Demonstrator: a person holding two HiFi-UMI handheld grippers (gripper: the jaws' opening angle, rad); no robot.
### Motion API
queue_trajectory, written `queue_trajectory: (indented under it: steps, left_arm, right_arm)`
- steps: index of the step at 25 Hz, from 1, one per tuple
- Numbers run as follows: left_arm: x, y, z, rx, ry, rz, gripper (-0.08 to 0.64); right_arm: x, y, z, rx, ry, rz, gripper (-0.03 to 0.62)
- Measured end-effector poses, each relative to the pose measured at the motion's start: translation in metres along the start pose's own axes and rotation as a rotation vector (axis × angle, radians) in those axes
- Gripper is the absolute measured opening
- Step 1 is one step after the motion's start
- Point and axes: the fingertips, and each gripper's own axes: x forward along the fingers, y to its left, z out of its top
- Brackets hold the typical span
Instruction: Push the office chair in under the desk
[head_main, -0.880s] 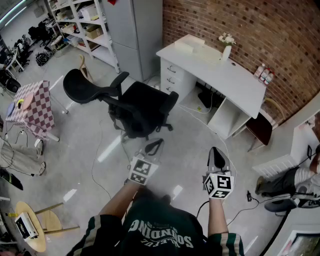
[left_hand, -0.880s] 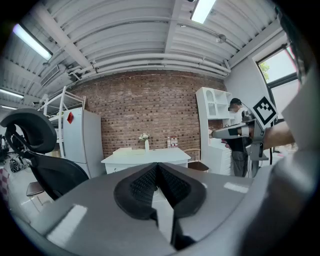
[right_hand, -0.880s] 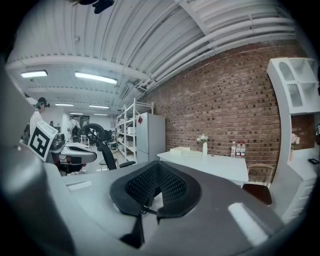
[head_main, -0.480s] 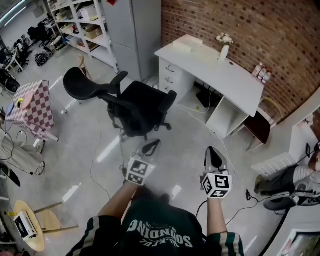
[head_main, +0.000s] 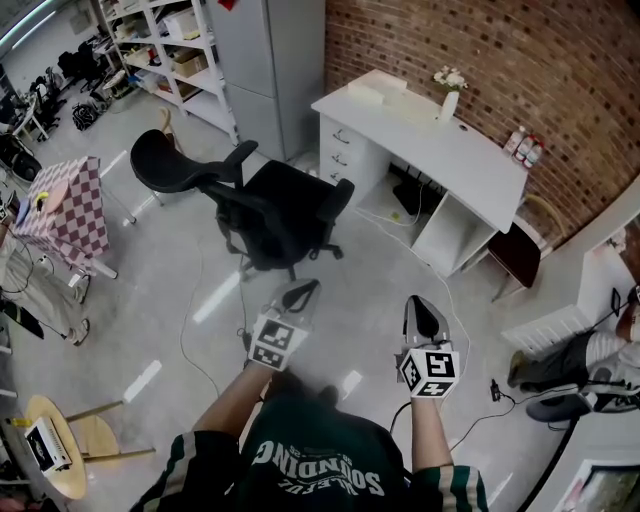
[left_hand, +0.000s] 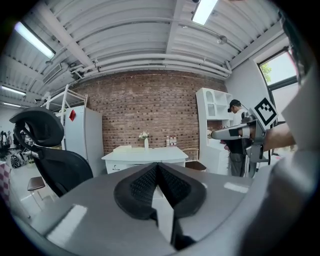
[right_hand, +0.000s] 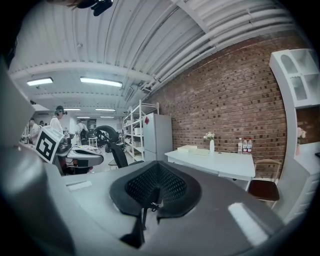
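A black office chair (head_main: 270, 210) stands on the grey floor, well out from the white desk (head_main: 440, 140) against the brick wall; its headrest (head_main: 165, 160) points left. In the left gripper view the chair (left_hand: 47, 155) fills the left edge, with the desk (left_hand: 145, 157) straight ahead. My left gripper (head_main: 302, 293) is shut and empty, a short way in front of the chair's near side. My right gripper (head_main: 424, 318) is shut and empty too, held over bare floor, facing the desk (right_hand: 215, 162).
A dark stool (head_main: 520, 255) sits by the desk's right end. A checkered table (head_main: 65, 215) and shelving (head_main: 170, 50) lie left and behind. Cables (head_main: 400, 215) run across the floor near the desk. A person (head_main: 580, 360) is at the right.
The view has shifted slightly; both grippers have crept a little up the frame towards the chair. The chair and desk have not moved.
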Motion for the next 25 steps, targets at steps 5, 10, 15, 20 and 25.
queue_trajectory:
  steps: [5, 10, 15, 20, 25]
  left_arm:
    - [-0.002, -0.001, 0.002, -0.005, -0.002, 0.006, 0.011]
    - [0.001, 0.005, 0.003, -0.012, -0.010, 0.016, 0.011]
    - [0.002, 0.026, 0.002, -0.022, -0.013, 0.021, 0.011]
    - [-0.003, 0.061, -0.006, -0.030, -0.005, 0.033, 0.011]
    - [-0.009, 0.106, -0.013, -0.046, -0.002, 0.048, 0.011]
  right_arm:
    - [-0.001, 0.005, -0.004, 0.009, 0.003, 0.018, 0.001]
    - [0.009, 0.009, -0.005, 0.013, 0.004, 0.029, 0.000]
    - [0.030, 0.020, 0.001, 0.003, 0.008, 0.036, 0.001]
    - [0.058, 0.044, 0.005, -0.001, 0.014, 0.048, 0.001]
    - [0.093, 0.074, 0.013, -0.007, 0.020, 0.064, 0.001]
